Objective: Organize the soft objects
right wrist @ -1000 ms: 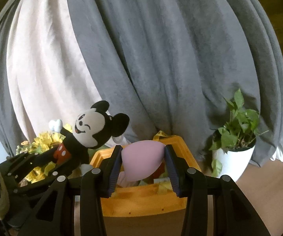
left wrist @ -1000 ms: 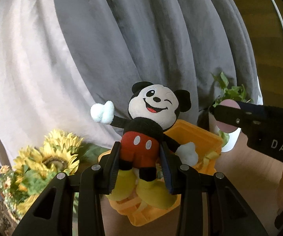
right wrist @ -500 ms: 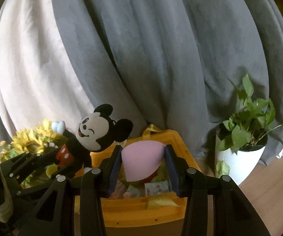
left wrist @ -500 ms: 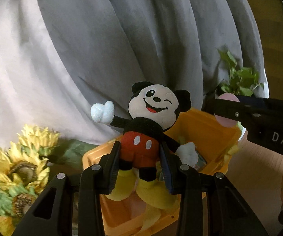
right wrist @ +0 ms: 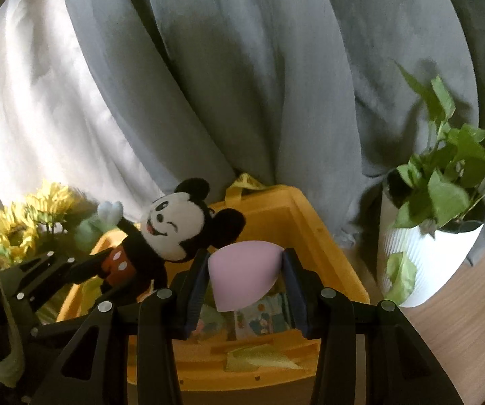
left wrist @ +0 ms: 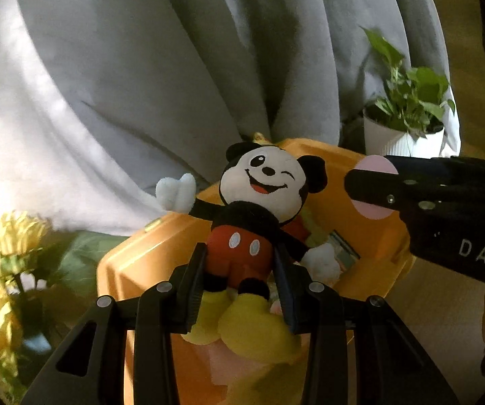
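Above the yellow bin (right wrist: 330, 236), whose contents were half hidden and blurred, the left gripper (left wrist: 239, 281) clamped the mouse plush (left wrist: 242, 236) at its red shorts while the right gripper (right wrist: 244, 280) squeezed a pink sponge (right wrist: 242, 275) just beside it

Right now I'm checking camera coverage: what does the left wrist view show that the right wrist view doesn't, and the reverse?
Only the left wrist view shows the black-and-red mouse plush toy's yellow shoes between the left gripper's fingers, and the "DAS" lettering on the right gripper's side.

Only the right wrist view shows the whole pink egg-shaped sponge clamped in the right gripper, with picture cards lying in the bin below.

Both show the orange plastic bin, yellow sunflowers, white-potted green plant and grey curtain.
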Demonstrator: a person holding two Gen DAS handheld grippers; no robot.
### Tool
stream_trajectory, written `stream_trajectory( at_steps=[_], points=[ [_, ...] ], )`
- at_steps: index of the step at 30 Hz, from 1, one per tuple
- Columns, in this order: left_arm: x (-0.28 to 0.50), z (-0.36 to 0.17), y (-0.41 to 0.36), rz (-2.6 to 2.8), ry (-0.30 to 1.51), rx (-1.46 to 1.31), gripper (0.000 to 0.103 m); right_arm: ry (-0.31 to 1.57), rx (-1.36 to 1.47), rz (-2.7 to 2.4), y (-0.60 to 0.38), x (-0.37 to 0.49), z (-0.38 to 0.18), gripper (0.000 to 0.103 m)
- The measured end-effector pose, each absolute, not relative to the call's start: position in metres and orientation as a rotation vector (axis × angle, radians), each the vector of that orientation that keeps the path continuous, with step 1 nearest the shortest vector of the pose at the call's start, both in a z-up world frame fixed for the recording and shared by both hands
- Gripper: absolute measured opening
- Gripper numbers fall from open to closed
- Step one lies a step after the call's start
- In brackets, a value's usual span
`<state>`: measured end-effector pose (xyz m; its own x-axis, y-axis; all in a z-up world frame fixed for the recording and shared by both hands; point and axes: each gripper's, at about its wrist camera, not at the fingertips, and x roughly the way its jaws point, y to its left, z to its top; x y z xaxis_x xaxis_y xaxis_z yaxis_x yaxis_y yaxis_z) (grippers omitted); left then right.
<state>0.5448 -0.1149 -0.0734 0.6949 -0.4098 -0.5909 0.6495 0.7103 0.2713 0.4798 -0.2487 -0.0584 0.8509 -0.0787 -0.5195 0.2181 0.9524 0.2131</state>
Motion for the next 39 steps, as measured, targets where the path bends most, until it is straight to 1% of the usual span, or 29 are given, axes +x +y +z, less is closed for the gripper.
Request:
stream_trajectory(
  at_steps=[3, 8, 10, 11, 12, 17, 25, 29, 36, 37, 39],
  points=[
    [0.547, -0.079, -0.124, -0.631, 0.536, 0.517, 0.038, 0.542, 0.264, -0.161, -0.249, 0.482, -0.062, 0.045],
    [0.549, -0.082, -0.127, -0.627, 0.549, 0.506, 0.043, 0.561, 0.243, -0.166, -0.249, 0.488, -0.067, 0.047],
    [0.550, -0.080, -0.127, -0.617, 0.547, 0.495, 0.047, 0.565, 0.241, -0.167, -0.249, 0.489, -0.069, 0.053],
    [0.551, -0.079, -0.126, -0.613, 0.544, 0.491, 0.048, 0.566, 0.239, -0.173, -0.250, 0.490, -0.069, 0.063],
    [0.551, -0.078, -0.125, -0.607, 0.541, 0.487, 0.048, 0.561, 0.237, -0.179, -0.250, 0.490, -0.069, 0.065],
    [0.550, -0.071, -0.108, -0.540, 0.566, 0.392, 0.056, 0.557, 0.239, -0.200, -0.252, 0.485, -0.065, 0.065],
    [0.522, -0.048, -0.080, -0.424, 0.557, 0.239, 0.057, 0.533, 0.215, -0.217, -0.250, 0.466, -0.050, 0.065],
    [0.496, -0.031, -0.068, -0.378, 0.531, 0.191, 0.061, 0.513, 0.209, -0.203, -0.244, 0.449, -0.037, 0.065],
    [0.446, -0.008, -0.043, -0.303, 0.502, 0.120, 0.064, 0.477, 0.198, -0.169, -0.230, 0.411, -0.011, 0.065],
    [0.438, -0.004, -0.038, -0.297, 0.492, 0.109, 0.064, 0.471, 0.197, -0.166, -0.228, 0.404, -0.008, 0.065],
    [0.425, 0.001, -0.031, -0.282, 0.475, 0.100, 0.064, 0.458, 0.191, -0.168, -0.222, 0.391, -0.001, 0.074]
  ],
)
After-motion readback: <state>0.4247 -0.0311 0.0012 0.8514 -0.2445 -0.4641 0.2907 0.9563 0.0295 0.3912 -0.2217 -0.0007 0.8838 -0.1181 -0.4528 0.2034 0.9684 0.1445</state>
